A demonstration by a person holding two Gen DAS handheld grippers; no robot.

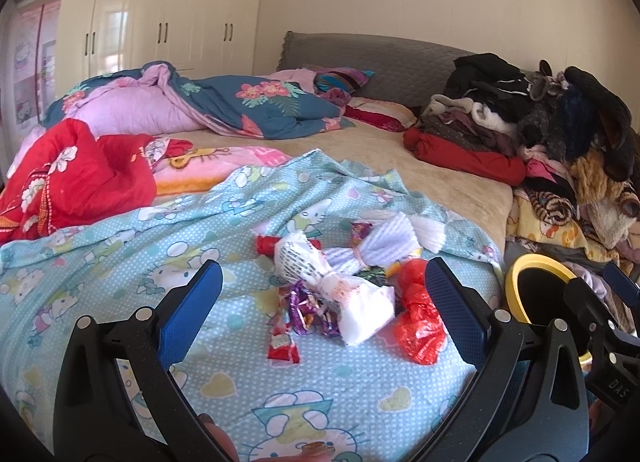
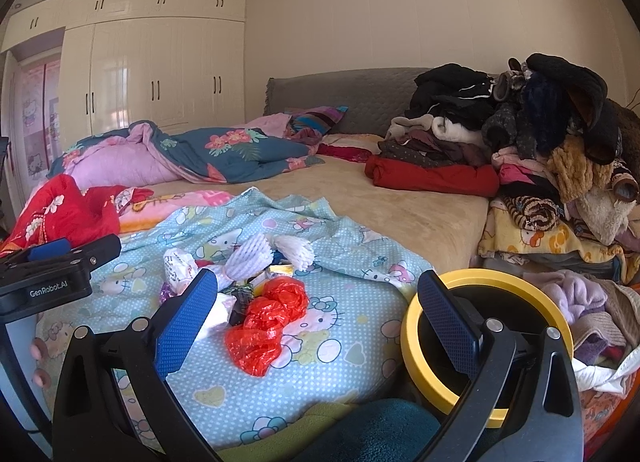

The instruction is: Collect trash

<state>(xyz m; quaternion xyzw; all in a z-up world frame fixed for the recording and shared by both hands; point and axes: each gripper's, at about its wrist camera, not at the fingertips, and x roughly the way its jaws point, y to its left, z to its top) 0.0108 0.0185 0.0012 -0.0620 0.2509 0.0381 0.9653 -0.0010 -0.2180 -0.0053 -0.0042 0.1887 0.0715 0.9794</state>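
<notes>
We are viewing a light-blue cartoon-print bedsheet holding crumpled wrappers; both claws, left gripper and right gripper, are gaping empty; yellow-rimmed black bin partly hidden

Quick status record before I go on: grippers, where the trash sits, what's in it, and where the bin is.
left gripper: open, empty, facing the trash
right gripper: open, empty
trash location: one pile on the blue sheet
trash items: red bag, white wrapper, foam nets, candy wrappers
bin: yellow rim, right of the pile, beside the bed
collected: cannot tell
</notes>
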